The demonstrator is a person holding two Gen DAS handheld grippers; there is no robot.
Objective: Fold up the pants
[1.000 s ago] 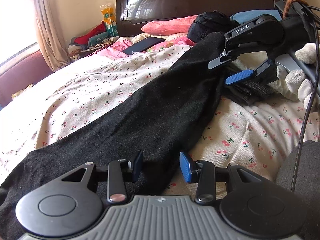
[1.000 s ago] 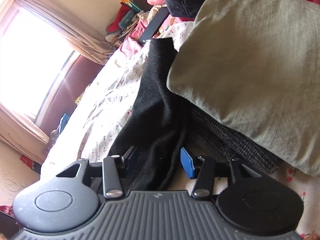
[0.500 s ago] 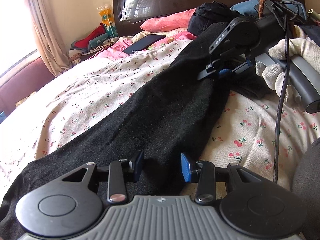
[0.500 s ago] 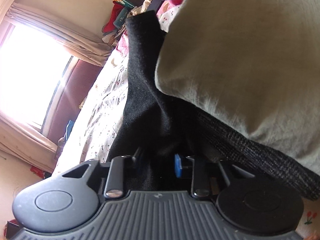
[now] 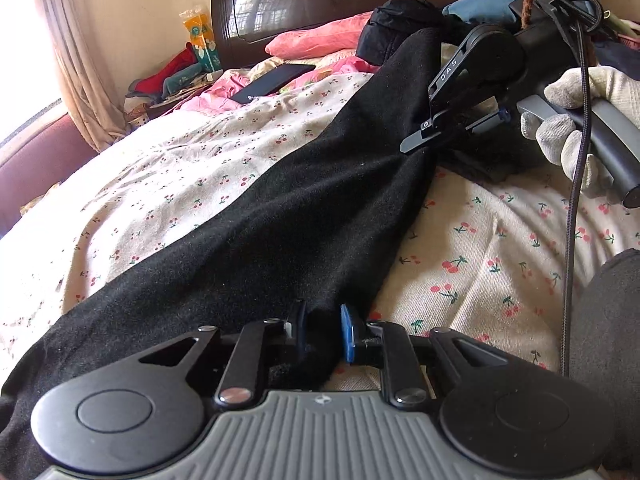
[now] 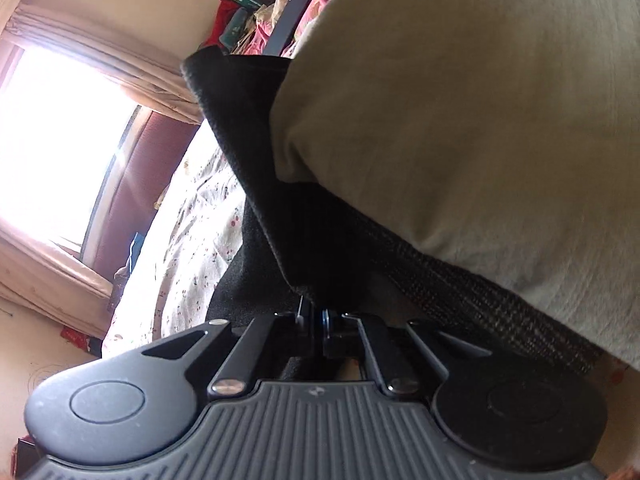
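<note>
Black pants (image 5: 280, 208): lower-left end cut by frame edge in left wrist view, near edge hidden behind left gripper (image 5: 323, 334) body. Right gripper (image 6: 316, 318) pads buried in cloth. Olive pillow (image 6: 480, 112) cut by top, right edges.

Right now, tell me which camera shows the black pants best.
The left wrist view. It shows the black pants stretched along the floral bedsheet, one edge pinched in the left gripper, the far end in the right gripper. The right wrist view shows only a lifted fold beside a beige cushion.
</note>
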